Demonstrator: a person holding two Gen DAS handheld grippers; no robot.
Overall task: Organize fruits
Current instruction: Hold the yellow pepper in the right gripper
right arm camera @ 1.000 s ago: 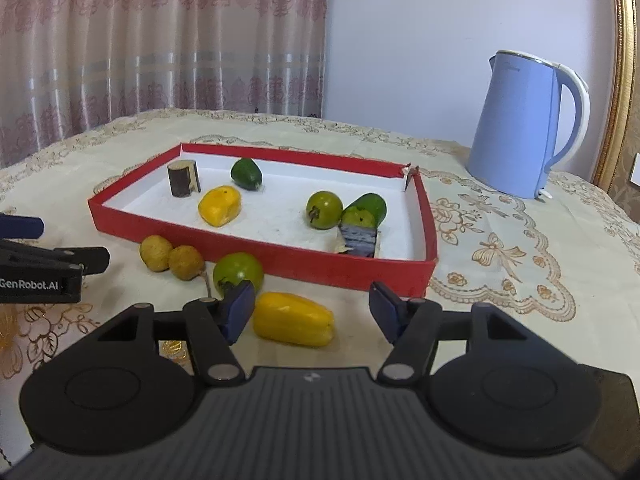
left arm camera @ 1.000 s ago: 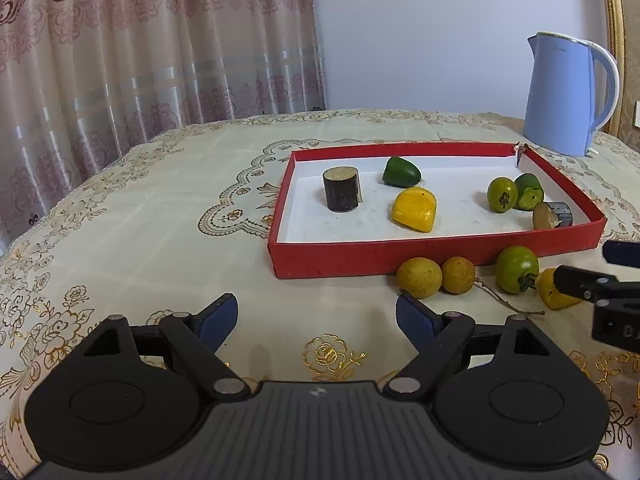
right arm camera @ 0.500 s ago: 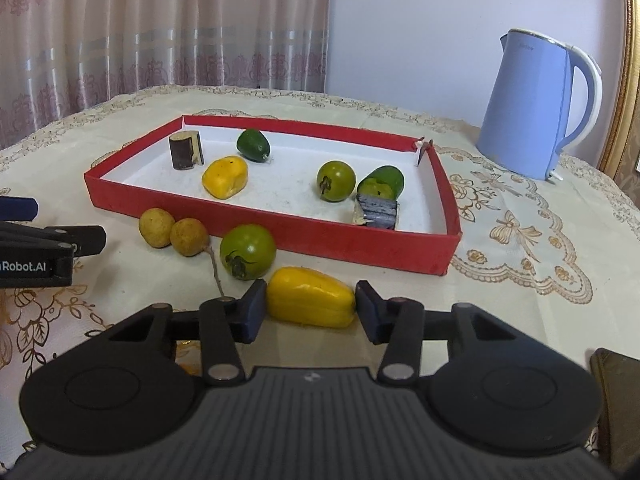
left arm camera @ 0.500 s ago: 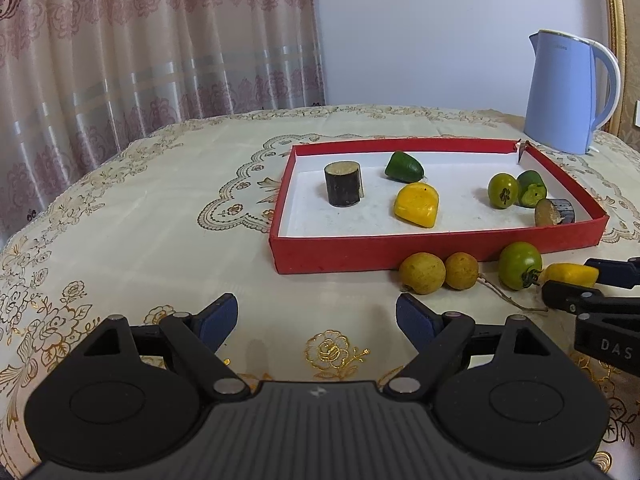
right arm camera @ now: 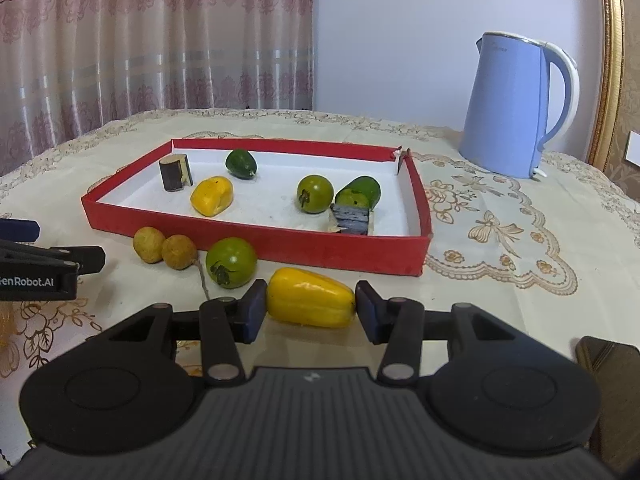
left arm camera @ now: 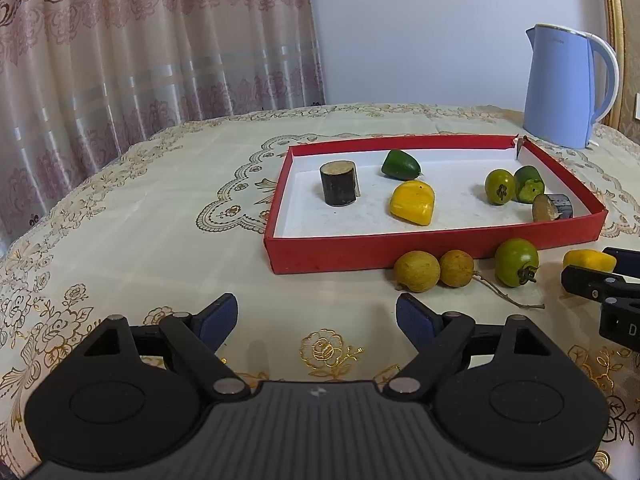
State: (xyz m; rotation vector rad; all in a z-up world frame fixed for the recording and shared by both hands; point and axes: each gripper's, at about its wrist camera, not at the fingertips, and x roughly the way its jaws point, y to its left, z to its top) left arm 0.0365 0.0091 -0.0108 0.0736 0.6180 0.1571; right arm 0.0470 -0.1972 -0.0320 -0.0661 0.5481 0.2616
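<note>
Right wrist view: right gripper has its two blue pads pressed on the ends of a yellow pepper piece, gripped lengthwise. Pepper lies on the tablecloth, just outside the near wall of the red tray, still low, at or just off the cloth; cannot tell whether it has lifted.

Left wrist view: left gripper stands wide open with nothing between the pads, only bare cloth. It hovers short of the loose fruit and takes no part for now.

Still outside the tray, along its near wall: two small tan round fruits touching each other, one trailing a thin stem, and a green round fruit just beside them. Inside the tray: a dark cylinder piece, a yellow chunk, a dark green piece, a second green round fruit, a cut green piece and a dark flat-cut piece near the right wall. A blue kettle stands well behind the tray's far right corner.

Step in hand, as I judge it: grasp made on the pepper, transfer not begun.

Next move calls for a clean lift high enough to clear the tray wall, a short carry forward, and a set-down on open white floor; the middle of the tray, between the yellow chunk and the green round fruit, looks free. The smooth, tapered pepper is held end to end, so it could pivot or slip; keep the grip firm and the carry level.
</note>
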